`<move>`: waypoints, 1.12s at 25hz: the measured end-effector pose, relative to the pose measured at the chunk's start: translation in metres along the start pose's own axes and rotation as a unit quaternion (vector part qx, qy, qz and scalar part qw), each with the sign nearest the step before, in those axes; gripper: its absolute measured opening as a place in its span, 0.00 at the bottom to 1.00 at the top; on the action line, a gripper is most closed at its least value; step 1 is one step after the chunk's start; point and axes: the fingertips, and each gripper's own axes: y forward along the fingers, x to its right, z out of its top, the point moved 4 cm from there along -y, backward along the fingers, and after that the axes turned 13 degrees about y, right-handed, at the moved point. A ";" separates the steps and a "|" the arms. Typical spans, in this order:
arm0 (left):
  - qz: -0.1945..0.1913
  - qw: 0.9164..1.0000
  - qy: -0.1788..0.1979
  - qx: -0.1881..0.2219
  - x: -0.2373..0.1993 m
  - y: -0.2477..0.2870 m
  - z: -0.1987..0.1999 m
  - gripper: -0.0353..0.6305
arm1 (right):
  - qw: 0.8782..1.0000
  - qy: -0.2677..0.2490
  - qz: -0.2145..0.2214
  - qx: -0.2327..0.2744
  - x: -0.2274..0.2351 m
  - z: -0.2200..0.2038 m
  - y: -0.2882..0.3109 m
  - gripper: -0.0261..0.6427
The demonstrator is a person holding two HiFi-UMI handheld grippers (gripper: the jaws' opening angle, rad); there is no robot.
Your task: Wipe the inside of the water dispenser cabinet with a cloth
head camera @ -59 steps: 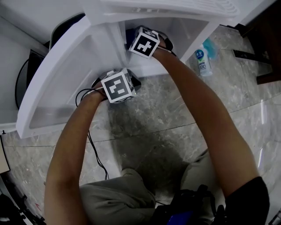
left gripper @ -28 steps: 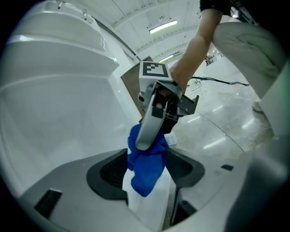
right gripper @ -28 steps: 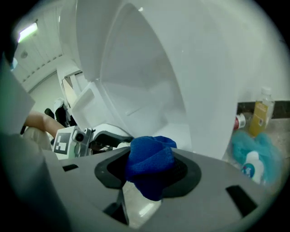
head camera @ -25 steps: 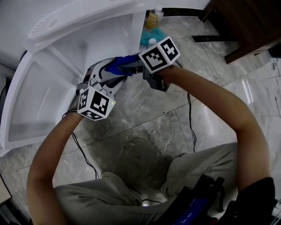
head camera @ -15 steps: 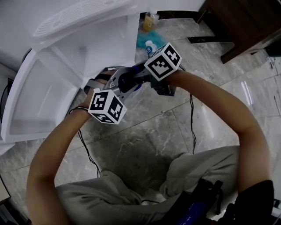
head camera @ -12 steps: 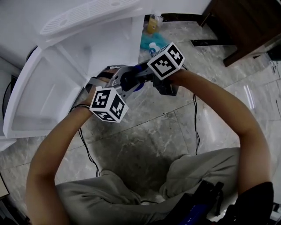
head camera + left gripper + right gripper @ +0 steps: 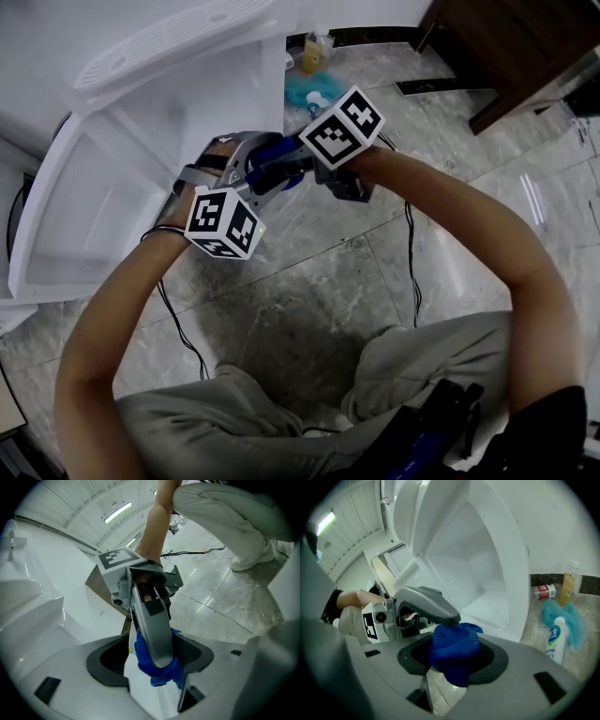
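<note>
The white water dispenser cabinet (image 7: 141, 141) stands open on the floor, its interior (image 7: 473, 559) bare. In front of it the two grippers meet tip to tip. My right gripper (image 7: 281, 161) (image 7: 454, 660) is shut on a bunched blue cloth (image 7: 274, 153) (image 7: 454, 646). My left gripper (image 7: 265, 173) (image 7: 154, 667) has just been opening its jaws. They now stand wide around the cloth (image 7: 161, 674) and the right gripper's finger (image 7: 152, 620), without pressing on it. One left finger (image 7: 429, 603) rests over the top of the cloth.
The cabinet door (image 7: 84, 216) hangs open at the left. A white bottle (image 7: 554, 641), a teal rag (image 7: 562, 616), a red can (image 7: 544, 591) and a yellow bottle (image 7: 568, 585) lie by the wall. Dark wooden furniture (image 7: 506, 47) stands at the right. Cables (image 7: 408, 253) cross the marble floor.
Both grippers have come out of the cabinet and met in front of it. Over the last second the left gripper rolled and moved in onto the cloth in the right gripper.
</note>
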 end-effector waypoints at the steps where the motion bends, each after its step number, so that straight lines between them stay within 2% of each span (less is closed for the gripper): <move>1: -0.006 1.000 0.004 -0.004 0.001 0.001 -0.001 0.48 | 1.000 0.003 0.005 0.004 -0.002 0.001 -0.001 0.30; 5: -0.023 0.999 0.027 -0.030 0.001 0.003 -0.003 0.47 | 1.000 0.011 0.015 0.008 -0.007 0.006 -0.001 0.30; 7: -0.026 0.999 0.021 -0.040 -0.001 0.002 -0.002 0.33 | 0.999 0.019 0.025 0.013 -0.009 0.007 0.001 0.30; 9: -0.027 0.999 0.012 -0.044 -0.004 0.001 -0.005 0.26 | 0.999 0.019 0.031 0.025 -0.008 0.009 0.001 0.34; 12: -0.023 0.998 0.007 -0.053 -0.009 0.001 -0.015 0.25 | 0.997 0.033 0.042 0.047 -0.002 0.014 -0.004 0.36; 16: -0.013 0.995 -0.020 -0.092 -0.017 -0.005 -0.047 0.23 | 0.996 0.035 0.034 0.070 0.010 0.020 -0.018 0.36; 17: -0.011 0.994 -0.031 -0.102 -0.019 -0.007 -0.057 0.23 | 0.997 0.025 0.025 0.071 0.013 0.020 -0.021 0.35; 18: -0.011 0.993 -0.044 -0.111 -0.020 -0.008 -0.065 0.23 | 0.997 0.012 0.013 0.070 0.016 0.019 -0.023 0.27; 19: -0.011 0.991 -0.060 -0.118 -0.020 -0.009 -0.073 0.23 | 0.998 -0.004 -0.001 0.068 0.020 0.018 -0.025 0.13; 20: -0.010 0.989 -0.076 -0.123 -0.022 -0.009 -0.080 0.23 | 0.998 -0.019 -0.016 0.064 0.024 0.017 -0.026 0.04; 23: -0.009 0.984 -0.103 -0.144 -0.026 -0.006 -0.099 0.23 | 0.997 -0.046 -0.036 0.046 0.032 0.010 -0.024 0.04; 28: 0.014 0.975 -0.094 -0.201 -0.036 -0.002 -0.143 0.23 | 0.995 -0.089 -0.047 0.010 0.036 -0.003 -0.016 0.04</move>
